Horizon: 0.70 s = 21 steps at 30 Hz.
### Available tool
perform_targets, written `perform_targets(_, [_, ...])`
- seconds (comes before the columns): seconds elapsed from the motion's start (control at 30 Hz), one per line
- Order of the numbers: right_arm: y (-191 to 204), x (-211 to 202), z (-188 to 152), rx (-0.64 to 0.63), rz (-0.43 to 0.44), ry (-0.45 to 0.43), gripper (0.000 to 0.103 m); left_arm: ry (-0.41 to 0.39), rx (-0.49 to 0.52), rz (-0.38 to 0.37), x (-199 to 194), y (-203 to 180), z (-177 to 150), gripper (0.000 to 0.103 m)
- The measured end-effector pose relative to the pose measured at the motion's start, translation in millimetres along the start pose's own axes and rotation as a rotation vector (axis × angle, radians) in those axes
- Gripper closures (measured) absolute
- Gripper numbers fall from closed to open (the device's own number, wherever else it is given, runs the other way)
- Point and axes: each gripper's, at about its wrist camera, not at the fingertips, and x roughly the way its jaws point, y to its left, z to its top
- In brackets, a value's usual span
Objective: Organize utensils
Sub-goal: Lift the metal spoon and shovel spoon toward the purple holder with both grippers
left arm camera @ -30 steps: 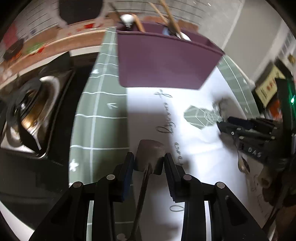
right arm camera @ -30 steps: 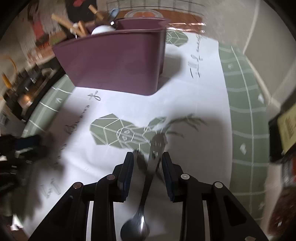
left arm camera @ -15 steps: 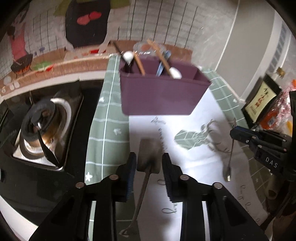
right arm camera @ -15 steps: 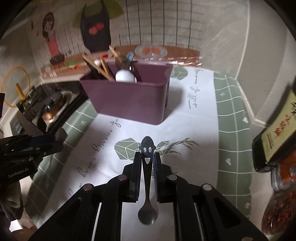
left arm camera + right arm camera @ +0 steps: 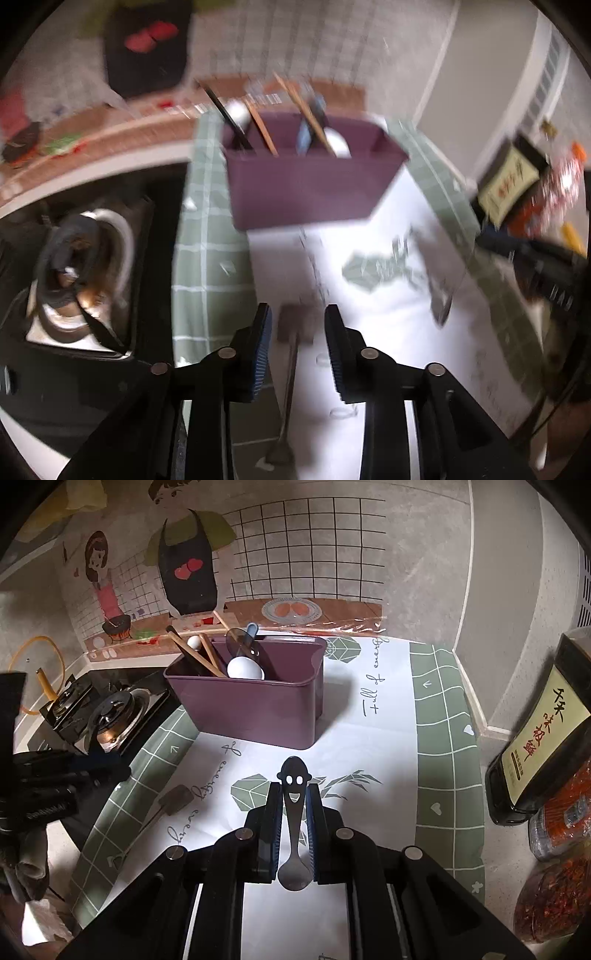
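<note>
My right gripper (image 5: 292,805) is shut on a dark metal spoon (image 5: 293,827) with a smiley-face handle end, held above the mat, bowl toward the camera. The purple utensil caddy (image 5: 258,701) stands beyond it with chopsticks, a white spoon and other utensils inside; it also shows in the left wrist view (image 5: 310,184). My left gripper (image 5: 297,332) is open above a small dark spatula (image 5: 291,354) that lies on the mat between its fingers, also seen in the right wrist view (image 5: 170,803). The left wrist view is motion-blurred.
A green-and-white mat (image 5: 443,775) covers the counter. A gas stove (image 5: 107,716) sits to the left. A dark sauce bottle (image 5: 535,746) and chili jars (image 5: 554,897) stand at the right. A tiled wall with cartoon stickers is behind.
My right gripper closed on the spoon and lifted it off the mat. My left gripper has pulled back and up from the spatula, still open.
</note>
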Motion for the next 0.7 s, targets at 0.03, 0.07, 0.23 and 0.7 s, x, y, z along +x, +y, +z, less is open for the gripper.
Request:
perform_targets(0.03, [-1,0,0,0.001,0.003,0.001,0.092,0.019,0.024,0.002,5,-2,-1,0.066])
perform_targets(0.07, [-1,0,1,0.0,0.005,0.0,0.092,0.053,0.066,0.003,13,-6,-2,0.062])
perform_targets(0.23, [2,-2,3,-0.003,0.012,-0.007,0.092,0.164,0.1,0.061,52,-10,-2,0.056])
perform_targets(0.7, [5,-20,6,0.0,0.024,-0.036,0.092,-0.012,-0.019,0.022,31,-18,-7,0.07])
